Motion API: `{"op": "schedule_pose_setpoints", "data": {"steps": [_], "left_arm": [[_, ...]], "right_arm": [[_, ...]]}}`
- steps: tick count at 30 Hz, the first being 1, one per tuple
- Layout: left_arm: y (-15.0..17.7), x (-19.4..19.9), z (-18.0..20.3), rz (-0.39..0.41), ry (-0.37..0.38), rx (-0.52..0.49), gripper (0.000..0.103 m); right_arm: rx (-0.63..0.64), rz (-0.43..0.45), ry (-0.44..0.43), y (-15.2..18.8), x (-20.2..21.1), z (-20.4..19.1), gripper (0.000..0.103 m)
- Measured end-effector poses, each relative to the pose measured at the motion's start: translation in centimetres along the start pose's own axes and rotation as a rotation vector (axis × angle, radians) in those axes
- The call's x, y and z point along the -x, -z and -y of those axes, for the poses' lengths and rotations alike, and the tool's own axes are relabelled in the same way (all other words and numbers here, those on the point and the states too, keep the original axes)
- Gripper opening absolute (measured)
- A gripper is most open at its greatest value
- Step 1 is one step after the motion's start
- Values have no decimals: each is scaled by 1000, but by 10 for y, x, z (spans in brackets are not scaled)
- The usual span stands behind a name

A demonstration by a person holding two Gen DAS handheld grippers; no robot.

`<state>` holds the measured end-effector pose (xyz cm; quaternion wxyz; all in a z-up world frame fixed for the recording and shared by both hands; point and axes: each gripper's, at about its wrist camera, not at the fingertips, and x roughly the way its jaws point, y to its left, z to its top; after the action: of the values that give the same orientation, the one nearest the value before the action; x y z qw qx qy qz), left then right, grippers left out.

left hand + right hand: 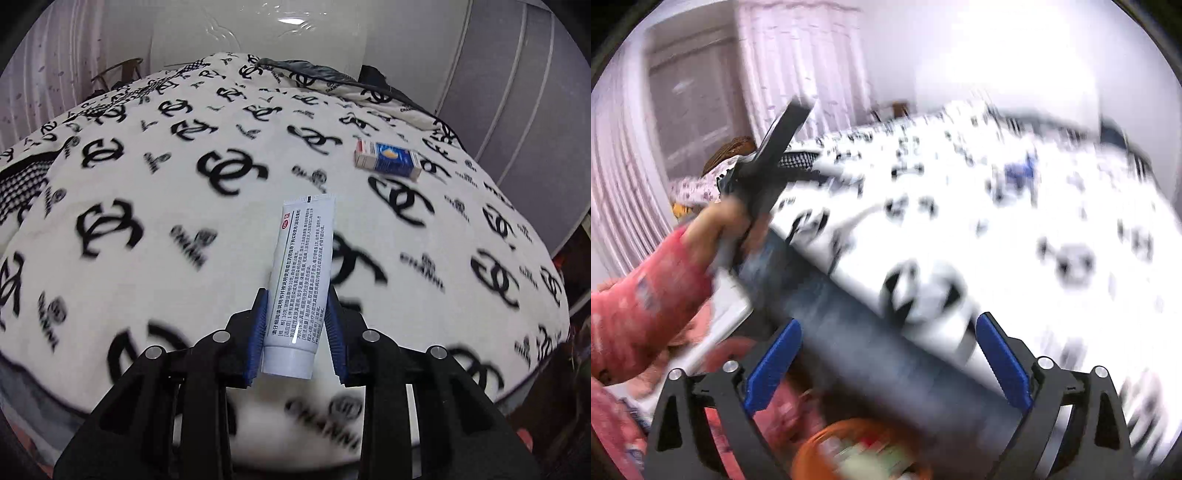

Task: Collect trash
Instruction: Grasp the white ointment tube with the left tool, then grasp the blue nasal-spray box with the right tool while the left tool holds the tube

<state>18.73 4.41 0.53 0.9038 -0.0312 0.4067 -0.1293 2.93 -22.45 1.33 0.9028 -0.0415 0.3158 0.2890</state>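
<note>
The left gripper (295, 332) pinches a white ointment tube (301, 280) between its blue pads (258, 332), the cap end nearest the camera and the flat crimped end pointing away, lifted above the bed. Ahead of this gripper and off to its right, a small blue and white medicine box (388, 160) lies on its side on the white bedspread (147, 192), which is printed with black interlocking logos. Past the box, at the far edge of the bed, a dark crumpled item (306, 72) rests on the cover.

The right wrist view is heavily blurred. The right gripper (888, 362) has its blue pads (1003, 363) spread wide apart, with a dark grey shape (849, 332), possibly a bag, crossing between them; contact cannot be judged. To its left and further off, the person's left hand (727, 225), in a pink sleeve (642, 306), grips the black handle of the other tool. Below, an orange container (857, 454) shows.
</note>
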Motion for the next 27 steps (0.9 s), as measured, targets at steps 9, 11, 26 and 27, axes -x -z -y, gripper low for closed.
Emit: {"op": "schedule_pose_setpoints", "data": {"steps": [9, 11, 26, 27], "left_arm": [[31, 16, -3, 12, 74, -3, 30], [33, 18, -3, 29, 80, -1, 30], [34, 3, -14, 52, 172, 94, 30], [33, 3, -14, 52, 173, 97, 30]], "right_arm": [[152, -118, 201, -176, -161, 108, 95], [162, -150, 239, -197, -192, 125, 95], [332, -544, 404, -217, -336, 209, 89], [325, -562, 410, -212, -342, 213, 86]]}}
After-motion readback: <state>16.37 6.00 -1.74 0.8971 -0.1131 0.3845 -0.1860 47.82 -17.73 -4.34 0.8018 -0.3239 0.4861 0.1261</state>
